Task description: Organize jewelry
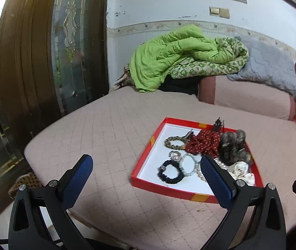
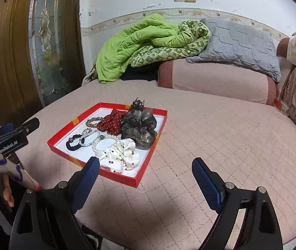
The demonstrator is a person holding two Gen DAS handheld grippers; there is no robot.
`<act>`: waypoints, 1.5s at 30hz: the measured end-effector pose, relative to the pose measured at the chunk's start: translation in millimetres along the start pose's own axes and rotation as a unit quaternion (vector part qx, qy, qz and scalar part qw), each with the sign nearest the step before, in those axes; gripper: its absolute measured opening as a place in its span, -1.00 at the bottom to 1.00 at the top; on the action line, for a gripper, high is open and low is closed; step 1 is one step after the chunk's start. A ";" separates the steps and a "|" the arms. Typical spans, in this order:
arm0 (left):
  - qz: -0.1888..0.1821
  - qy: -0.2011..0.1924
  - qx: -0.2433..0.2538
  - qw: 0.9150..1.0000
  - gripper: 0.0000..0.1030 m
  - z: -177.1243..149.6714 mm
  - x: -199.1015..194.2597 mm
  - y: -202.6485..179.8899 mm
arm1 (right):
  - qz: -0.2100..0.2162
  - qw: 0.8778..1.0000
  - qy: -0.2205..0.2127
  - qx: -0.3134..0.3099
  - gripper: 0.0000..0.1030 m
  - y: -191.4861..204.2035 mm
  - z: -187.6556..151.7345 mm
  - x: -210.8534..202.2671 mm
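A shallow red tray [image 1: 146, 160] [image 2: 68, 131] with a white floor lies on the pink quilted bed. In it are a black scrunchie [image 1: 169, 171] [image 2: 75, 143], a pale bead bracelet [image 1: 188, 164] [image 2: 88, 138], a gold chain bracelet [image 1: 175, 142] [image 2: 92, 121], a pearl string [image 2: 106, 140], a dark red dotted scrunchie [image 1: 202, 143] [image 2: 111, 121], a grey-brown scrunchie [image 1: 233, 148] [image 2: 139, 127], a white dotted scrunchie [image 1: 241, 171] [image 2: 121, 155] and a dark claw clip [image 2: 137, 103]. My left gripper [image 1: 146, 168] stands open just short of the tray's near left side, empty. My right gripper [image 2: 144, 170] is open and empty near the tray's front corner.
A green quilt [image 2: 139, 43], a grey pillow [image 2: 237, 43] and a pink bolster [image 2: 216, 81] lie at the bed's far side. A wooden door with glass panels [image 1: 43, 52] stands left. The bed's front edge is just below the grippers. A person's hand [image 2: 8, 195] holds the left tool.
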State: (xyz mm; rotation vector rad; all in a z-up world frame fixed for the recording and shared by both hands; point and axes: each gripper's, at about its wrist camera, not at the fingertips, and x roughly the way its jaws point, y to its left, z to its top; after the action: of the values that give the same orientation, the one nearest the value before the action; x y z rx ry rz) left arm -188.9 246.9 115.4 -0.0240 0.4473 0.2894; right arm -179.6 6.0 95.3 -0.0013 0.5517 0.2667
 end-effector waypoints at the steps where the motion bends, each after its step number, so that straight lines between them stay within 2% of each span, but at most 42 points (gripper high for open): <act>1: 0.011 0.007 0.005 1.000 0.99 0.5 0.8 -2.2 | 0.000 1.000 0.001 -0.003 0.80 -0.1 0.3 0.7; 4: 0.010 0.019 0.018 1.000 0.99 -1.3 2.7 -6.4 | 0.000 1.000 0.000 -0.015 0.80 4.0 -0.5 0.5; 10: 0.016 0.019 0.036 0.999 0.99 -5.7 3.3 -12.4 | 0.000 1.000 0.008 -0.028 0.80 9.3 -2.4 3.2; 45: 0.020 0.033 0.037 0.999 0.99 -7.7 7.7 -14.9 | 0.002 0.999 0.021 -0.034 0.80 11.5 -3.4 9.4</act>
State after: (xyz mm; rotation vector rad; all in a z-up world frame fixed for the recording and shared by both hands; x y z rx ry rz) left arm -181.3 234.1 104.6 0.0483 0.5239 0.3125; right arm -176.5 19.2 88.4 -0.0728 0.5833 0.2897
